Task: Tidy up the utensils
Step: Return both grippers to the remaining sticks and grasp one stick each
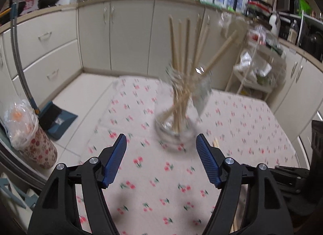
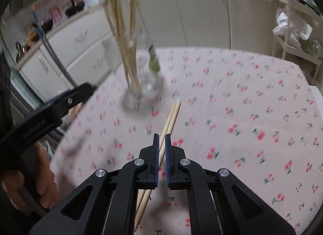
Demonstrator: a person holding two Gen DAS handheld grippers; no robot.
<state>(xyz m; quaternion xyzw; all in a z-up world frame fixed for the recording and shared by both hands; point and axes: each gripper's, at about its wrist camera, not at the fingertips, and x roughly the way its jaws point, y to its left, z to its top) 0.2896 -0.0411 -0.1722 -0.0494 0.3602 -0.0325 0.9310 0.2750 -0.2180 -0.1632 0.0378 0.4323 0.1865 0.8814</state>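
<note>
A clear glass jar (image 1: pixel 175 125) stands on the cherry-print tablecloth (image 1: pixel 153 178) with several wooden chopsticks (image 1: pixel 181 57) upright in it. My left gripper (image 1: pixel 161 142) is open and empty, its jaws either side of the jar's near side, a little short of it. The jar also shows in the right wrist view (image 2: pixel 143 91), far left of centre. A pair of wooden chopsticks (image 2: pixel 170 121) lies on the cloth and runs under my right gripper (image 2: pixel 162 140). Its jaws stand almost closed just above the pair, with a narrow gap; whether they touch it is unclear.
White kitchen cabinets (image 1: pixel 129 37) ring the table. A floral bin with a plastic bag (image 1: pixel 32 138) and a blue dustpan (image 1: pixel 58 121) sit on the floor at left. A wire rack with bags (image 1: pixel 260 67) stands at the right. The left gripper's arm (image 2: pixel 50 111) shows at left.
</note>
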